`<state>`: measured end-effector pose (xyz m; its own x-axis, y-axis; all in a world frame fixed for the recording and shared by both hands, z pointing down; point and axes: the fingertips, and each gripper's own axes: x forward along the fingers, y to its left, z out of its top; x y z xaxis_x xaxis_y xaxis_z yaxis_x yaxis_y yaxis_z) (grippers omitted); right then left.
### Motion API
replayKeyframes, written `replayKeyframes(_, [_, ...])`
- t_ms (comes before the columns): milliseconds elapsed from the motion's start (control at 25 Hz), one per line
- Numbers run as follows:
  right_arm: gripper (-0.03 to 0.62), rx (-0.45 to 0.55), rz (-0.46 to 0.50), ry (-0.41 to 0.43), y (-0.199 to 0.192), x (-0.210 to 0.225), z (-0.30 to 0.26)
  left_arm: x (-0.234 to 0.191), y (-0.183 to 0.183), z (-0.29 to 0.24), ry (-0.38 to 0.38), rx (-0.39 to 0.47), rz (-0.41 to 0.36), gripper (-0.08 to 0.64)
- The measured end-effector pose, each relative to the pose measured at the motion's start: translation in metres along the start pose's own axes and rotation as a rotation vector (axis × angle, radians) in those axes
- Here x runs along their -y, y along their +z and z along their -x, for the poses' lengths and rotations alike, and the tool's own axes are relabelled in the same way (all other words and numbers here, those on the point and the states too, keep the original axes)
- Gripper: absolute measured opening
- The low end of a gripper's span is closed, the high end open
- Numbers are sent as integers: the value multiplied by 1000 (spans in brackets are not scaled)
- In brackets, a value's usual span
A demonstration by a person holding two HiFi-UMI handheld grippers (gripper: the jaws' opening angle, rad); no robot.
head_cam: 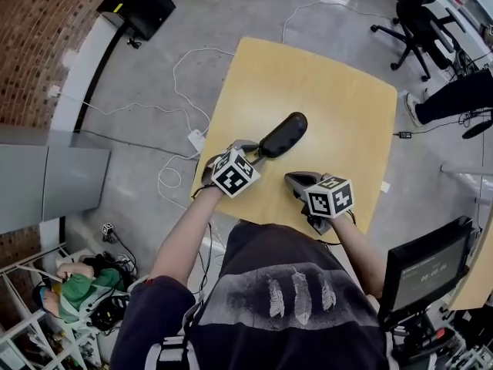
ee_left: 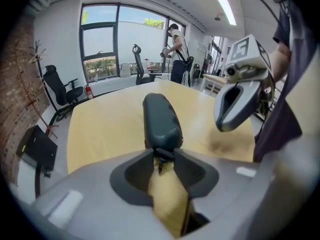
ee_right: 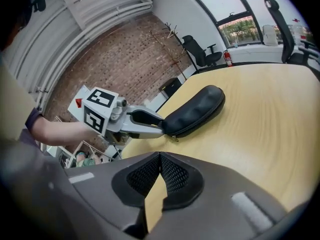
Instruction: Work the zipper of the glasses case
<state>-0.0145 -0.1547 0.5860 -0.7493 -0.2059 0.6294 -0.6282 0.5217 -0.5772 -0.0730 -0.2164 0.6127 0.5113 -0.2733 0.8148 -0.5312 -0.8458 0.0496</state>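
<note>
I'm pinching the near end of the black glasses case with my left hand-held gripper, jaws narrowed onto it. The case is lying flat near the middle of the table. My right hand-held gripper is hovering over the table near it, jaws pressed together, holding nothing.

Open-plan office or lab workroom. Pale wooden table in the middle, wheeled office chairs far right, brick wall on the left. Loose cables across grey floor, monitor near right. Tall windows and ceiling strip light at the far end.
</note>
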Motion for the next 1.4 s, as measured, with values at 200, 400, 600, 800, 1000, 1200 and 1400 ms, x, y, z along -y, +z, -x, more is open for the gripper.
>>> replayKeyframes(200, [134,-51,69,-26,2,13,-23,8,-3,3,-9,0,64,105])
replayKeyframes(400, [155,-73,118,-109,8,19,-43,13,-1,4,-32,19,170,103])
replayKeyframes(600, [88,-46,80,-182,15,29,-60,5,-12,4,-49,22,227,101])
replayKeyframes(800, [67,-44,71,-246,11,23,-109,-17,-48,5,-77,39,260,101])
replayKeyframes(1000, [15,-58,69,-201,3,18,-75,6,-29,8,-51,22,308,100])
replayKeyframes(1200, [5,-60,78,-197,0,21,-59,16,-18,6,-49,16,278,100])
replayKeyframes(1400, [5,-79,144,-200,-4,36,-31,35,-3,3,-54,5,279,98])
